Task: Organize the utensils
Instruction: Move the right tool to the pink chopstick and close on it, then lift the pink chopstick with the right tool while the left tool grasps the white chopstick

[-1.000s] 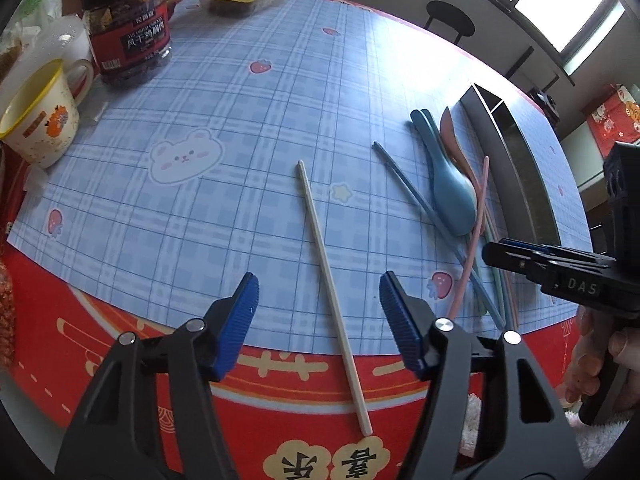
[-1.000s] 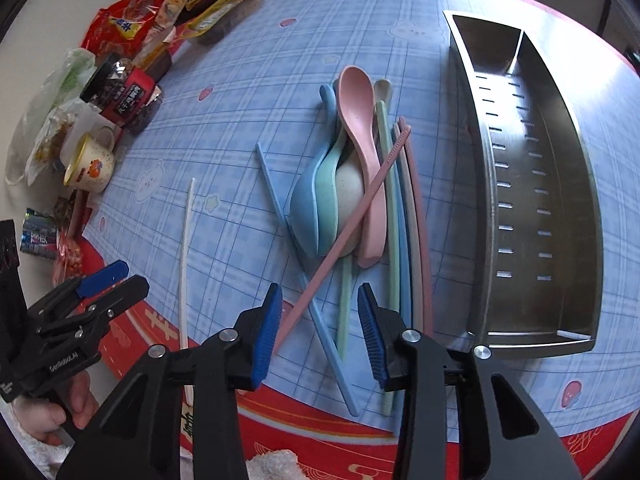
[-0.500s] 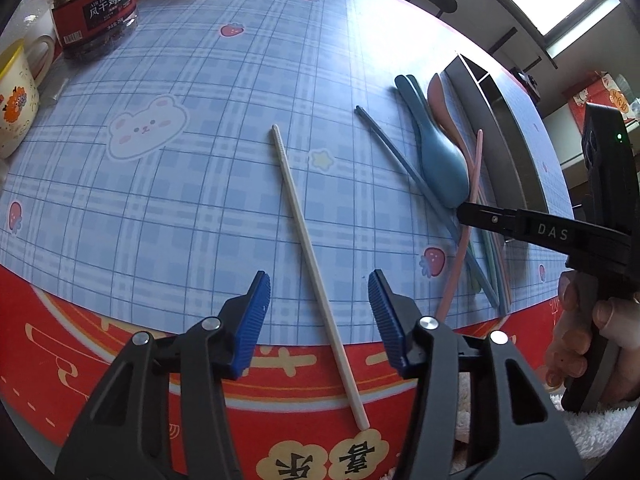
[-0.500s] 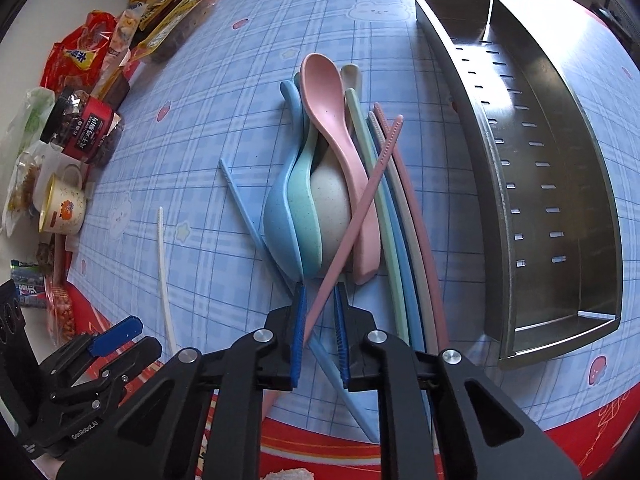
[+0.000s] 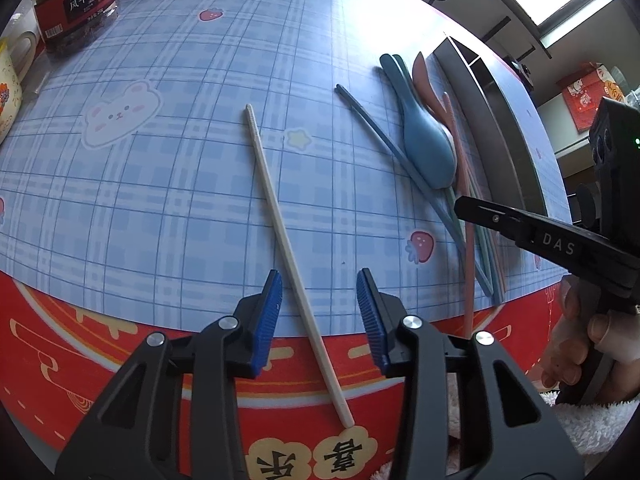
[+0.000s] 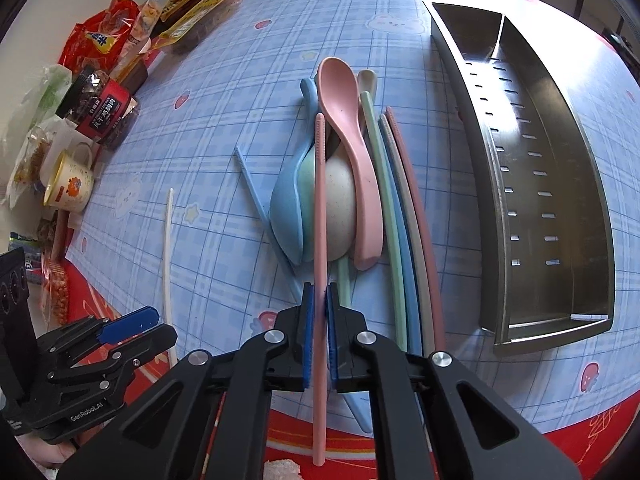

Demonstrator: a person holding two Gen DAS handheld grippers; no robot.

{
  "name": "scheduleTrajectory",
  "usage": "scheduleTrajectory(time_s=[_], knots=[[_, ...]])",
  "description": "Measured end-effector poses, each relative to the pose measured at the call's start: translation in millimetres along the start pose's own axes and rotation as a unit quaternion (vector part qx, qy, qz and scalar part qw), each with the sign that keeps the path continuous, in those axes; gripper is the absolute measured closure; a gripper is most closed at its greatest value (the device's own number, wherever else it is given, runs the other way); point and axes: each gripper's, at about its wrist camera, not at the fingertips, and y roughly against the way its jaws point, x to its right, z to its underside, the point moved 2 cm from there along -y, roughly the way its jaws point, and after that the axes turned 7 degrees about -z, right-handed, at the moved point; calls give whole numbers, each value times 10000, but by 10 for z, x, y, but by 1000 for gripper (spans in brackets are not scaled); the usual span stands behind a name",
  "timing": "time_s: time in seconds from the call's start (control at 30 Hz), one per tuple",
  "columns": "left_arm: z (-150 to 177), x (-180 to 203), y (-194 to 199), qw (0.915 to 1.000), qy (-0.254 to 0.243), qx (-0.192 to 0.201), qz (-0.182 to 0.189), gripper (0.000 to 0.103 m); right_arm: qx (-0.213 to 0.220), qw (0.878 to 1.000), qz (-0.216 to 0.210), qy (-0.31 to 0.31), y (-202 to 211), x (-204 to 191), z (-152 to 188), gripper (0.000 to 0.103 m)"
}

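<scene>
My right gripper [image 6: 319, 298] is shut on a pink chopstick [image 6: 319, 208] that runs up over a pile of spoons [image 6: 340, 184] and several coloured chopsticks [image 6: 404, 216]. A steel utensil tray [image 6: 560, 184] with two compartments lies to the right of the pile. In the left wrist view a white chopstick [image 5: 276, 216] lies on the blue checked cloth, its near part between the closing jaws of my left gripper [image 5: 319, 284]; the pads do not touch it. The same white chopstick [image 6: 168, 248] shows at the left in the right wrist view.
A jar of dried chicken [image 5: 76, 0], a yellow-rimmed mug [image 6: 74, 182] and snack bags [image 6: 120, 40] crowd the table's far left. The red table edge [image 5: 120, 340] is near. A lone blue chopstick [image 5: 384, 136] lies beside the blue spoon [image 5: 428, 148].
My right gripper closed on the pink chopstick, which swung from a slant to straight along the jaws. My left gripper sank toward the white chopstick and its jaws narrowed around it.
</scene>
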Motion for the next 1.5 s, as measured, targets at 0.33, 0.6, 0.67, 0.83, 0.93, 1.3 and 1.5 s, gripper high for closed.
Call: scheduleTrajectory(time_s=[0.33, 0.6, 0.67, 0.83, 0.93, 1.3, 1.5], knots=[[-12, 49, -65, 9989, 98, -41, -453, 68, -7, 9996, -282, 24, 98, 55, 156, 96], [-8, 96, -77, 9977, 105, 46, -663, 68, 85, 9992, -375, 100, 165, 55, 164, 96], [-4, 104, -78, 9975, 107, 71, -699, 69, 100, 9991, -401, 100, 181, 64, 162, 96], [-17, 46, -89, 9963, 325, 5, -801, 91, 75, 9980, -614, 103, 209, 86, 165, 96], [4, 0, -80, 9963, 500, 20, -696, 92, 31, 9969, -772, 137, 200, 82, 166, 96], [34, -87, 163, 9957, 651, 380, -538, 93, 136, 9955, -913, 196, 271, 85, 169, 96], [12, -100, 282, 9965, 603, 481, -307, 93, 249, 9948, -973, 150, 330, 90, 153, 96]])
